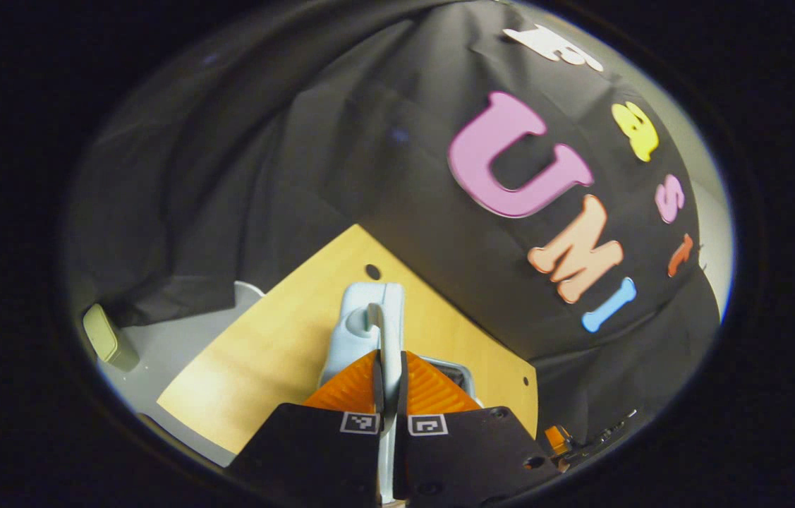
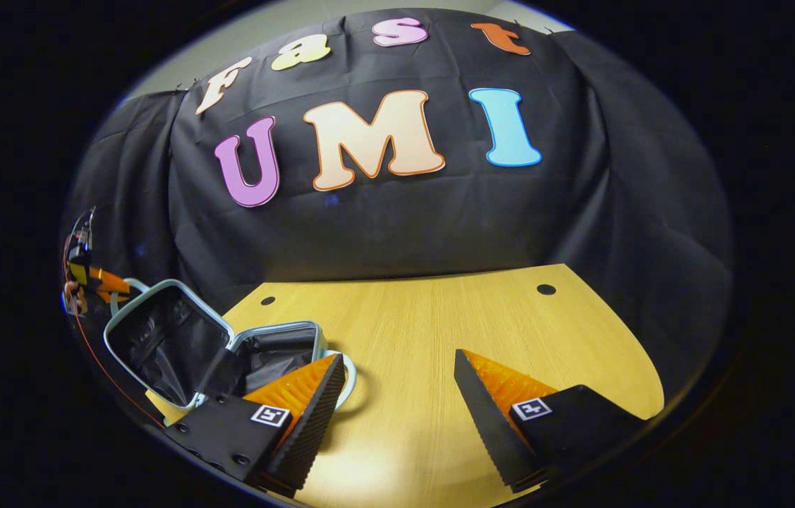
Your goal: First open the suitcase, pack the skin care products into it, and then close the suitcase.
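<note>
The suitcase point(image 2: 214, 346) is seen open at lower left of the right gripper view, its lid handle point(image 1: 372, 321) pinched by the left gripper point(image 1: 390, 384); the right gripper point(image 2: 397, 406) is held spread and unladen over the table point(image 2: 439, 324), suitcase to its left.

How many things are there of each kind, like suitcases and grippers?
Suitcase: 1, open
Grippers: 2, left gripper and right gripper
Table: 1
Total: 4
</note>
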Available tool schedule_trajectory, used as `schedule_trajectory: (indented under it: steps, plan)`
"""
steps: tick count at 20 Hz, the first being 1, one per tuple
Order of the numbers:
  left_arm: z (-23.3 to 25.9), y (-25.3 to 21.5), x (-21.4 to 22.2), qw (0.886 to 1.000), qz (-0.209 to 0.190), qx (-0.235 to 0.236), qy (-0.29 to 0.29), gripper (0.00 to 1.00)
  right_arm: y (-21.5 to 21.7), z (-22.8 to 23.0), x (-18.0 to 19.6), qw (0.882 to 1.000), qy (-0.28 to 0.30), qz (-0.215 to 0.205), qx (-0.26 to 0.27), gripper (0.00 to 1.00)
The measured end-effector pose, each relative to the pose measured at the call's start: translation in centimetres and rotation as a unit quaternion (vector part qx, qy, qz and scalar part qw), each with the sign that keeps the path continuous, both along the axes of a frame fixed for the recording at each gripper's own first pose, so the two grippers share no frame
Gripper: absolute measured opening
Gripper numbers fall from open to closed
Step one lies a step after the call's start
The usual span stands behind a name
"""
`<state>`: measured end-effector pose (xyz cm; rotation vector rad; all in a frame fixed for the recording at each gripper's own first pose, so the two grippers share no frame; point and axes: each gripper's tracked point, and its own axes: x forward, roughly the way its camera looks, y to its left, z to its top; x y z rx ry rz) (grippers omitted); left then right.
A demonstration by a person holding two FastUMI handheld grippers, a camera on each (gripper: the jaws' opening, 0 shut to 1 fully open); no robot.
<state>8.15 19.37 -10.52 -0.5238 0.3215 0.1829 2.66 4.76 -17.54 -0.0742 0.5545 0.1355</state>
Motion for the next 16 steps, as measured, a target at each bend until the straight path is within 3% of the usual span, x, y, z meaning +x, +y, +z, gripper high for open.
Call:
schedule_trajectory:
  steps: [7,10,12,15,16]
  plan:
    - [1.2,-12.6,5.9,0.997,-0.058,0.046,0.011,0.01,-3.3,1.4,0.5,1.0,-0.004,0.014,0.028,0.98]
    - [-0.8,-18.6,8.7,0.994,-0.092,0.043,0.032,0.01,-4.8,1.4,0.8,0.999,-0.004,0.017,0.036,0.94]
    - [-3.1,-22.2,10.3,0.991,-0.115,0.052,0.052,0.01,-5.8,1.0,1.0,0.999,0.001,0.017,0.04,0.98]
    - [-7.3,-26.7,12.3,0.983,-0.146,0.06,0.09,0.01,-6.8,0.9,1.2,0.998,0.003,0.01,0.054,0.94]
    - [-8.9,-27.6,12.7,0.981,-0.15,0.059,0.104,0.01,-7.2,1.0,1.3,0.998,0.002,0.007,0.057,0.98]
